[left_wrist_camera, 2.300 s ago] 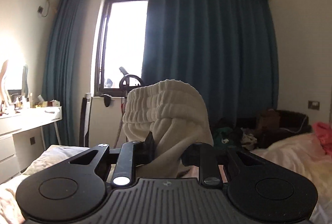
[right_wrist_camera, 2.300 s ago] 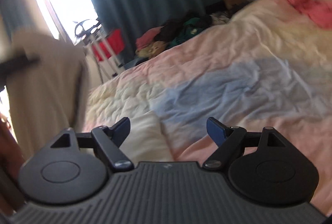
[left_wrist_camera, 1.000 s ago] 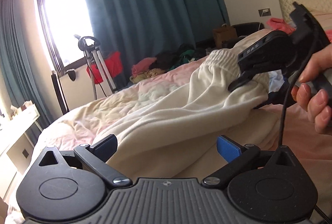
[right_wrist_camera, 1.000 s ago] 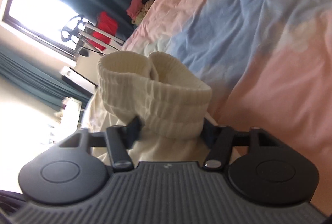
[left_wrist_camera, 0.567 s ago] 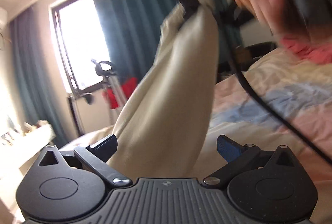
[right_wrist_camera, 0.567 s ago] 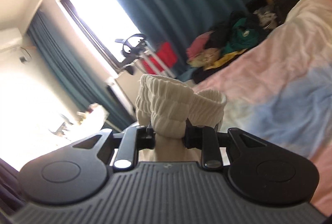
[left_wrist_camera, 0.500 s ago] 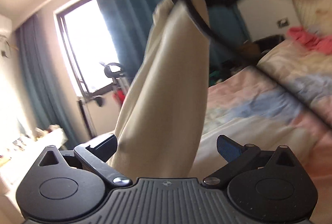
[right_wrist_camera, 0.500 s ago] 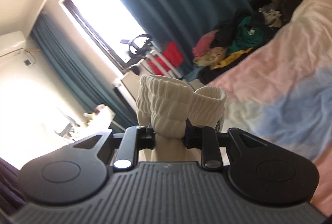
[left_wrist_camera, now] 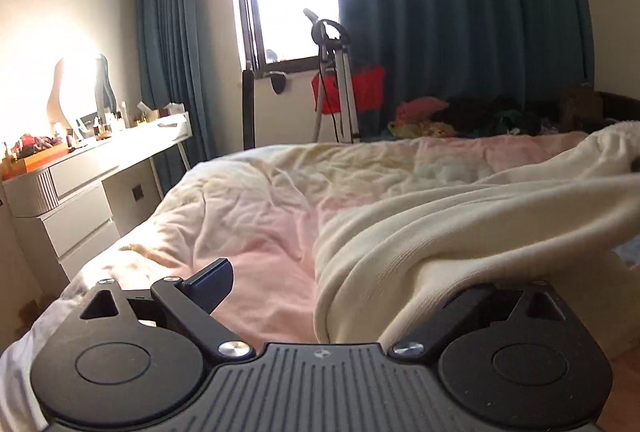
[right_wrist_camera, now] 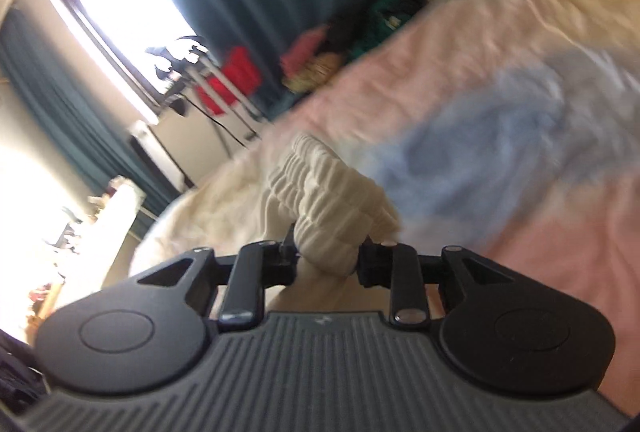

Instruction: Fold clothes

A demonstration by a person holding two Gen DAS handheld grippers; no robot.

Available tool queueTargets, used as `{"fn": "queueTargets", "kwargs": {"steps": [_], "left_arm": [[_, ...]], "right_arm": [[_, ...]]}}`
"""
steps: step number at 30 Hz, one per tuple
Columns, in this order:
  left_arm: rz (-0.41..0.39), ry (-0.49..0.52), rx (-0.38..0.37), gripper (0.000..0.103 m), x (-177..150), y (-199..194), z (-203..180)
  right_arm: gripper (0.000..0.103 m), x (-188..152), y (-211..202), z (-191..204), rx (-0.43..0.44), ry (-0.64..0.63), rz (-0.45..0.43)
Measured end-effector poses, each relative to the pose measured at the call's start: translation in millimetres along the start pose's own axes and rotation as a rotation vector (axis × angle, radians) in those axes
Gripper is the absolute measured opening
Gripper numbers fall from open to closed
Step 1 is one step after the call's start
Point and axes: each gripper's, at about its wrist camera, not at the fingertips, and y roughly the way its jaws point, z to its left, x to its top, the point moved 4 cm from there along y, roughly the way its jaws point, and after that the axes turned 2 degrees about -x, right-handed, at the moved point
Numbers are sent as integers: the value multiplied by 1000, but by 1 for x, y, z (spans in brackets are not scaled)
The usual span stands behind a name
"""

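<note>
Fingers of the right gripper (right_wrist_camera: 326, 266) pinch the ribbed, gathered waistband of a cream-white knit garment (right_wrist_camera: 332, 200), apparently soft trousers; their jaws are opening slightly, yet the bunched band is clearly pressed between the pads. Fingers of the left gripper (left_wrist_camera: 340, 288) stand wide apart: one blue-tipped finger (left_wrist_camera: 212, 282) is in plain sight over the bedding, while the other is buried under a fold of the same cream-white garment (left_wrist_camera: 460, 220), which drapes over it without being squeezed.

The step in hand looks like laying the garment out flat on the bed, with its pink, cream and pale-blue quilted bedspread (left_wrist_camera: 260, 200), before any fold is made. The right hand carries the waistband end just above the bedspread, and the rest of the cloth trails across toward the left gripper. The right wrist view is blurred, so finer detail of the grip is hard to read.

Next, I judge, the left fingers need to close on the loose lower end of the cloth, probably a leg hem, so both hands can draw it taut and smooth it down. That calls for finding a single edge instead of a thick bunch.

The garment is thick and soft, with a fine rib. It lies in heavy rounded rolls, not flat, its waistband crumpled into a tight knob.
</note>
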Motion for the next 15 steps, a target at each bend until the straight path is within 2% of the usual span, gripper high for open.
{"fn": "queueTargets", "kwargs": {"steps": [1,3,4,7,9,10,11,15], "left_arm": [[24,3,-2,98,-3,1,-1],[75,-18,-7,98,-12,7,4],[98,-39,-13,98,-15,8,7],[150,-107,-32,98,-20,13,19],[180,-146,-38,98,-22,18,24],[191,-162,-38,98,-22,19,27],[202,-179,-39,98,-22,20,29],[242,-229,-57,98,-25,19,35]], "right_arm": [[36,-9,1,-14,-18,30,27],[48,-22,3,-35,-45,124,86],[49,-27,4,-43,-50,169,112],[62,-35,8,-57,-37,275,153],[77,-38,9,-65,-40,311,167],[80,-40,9,-68,-51,326,176],[83,-41,9,-72,-56,345,184],[82,-37,-7,-70,-56,372,171]]}}
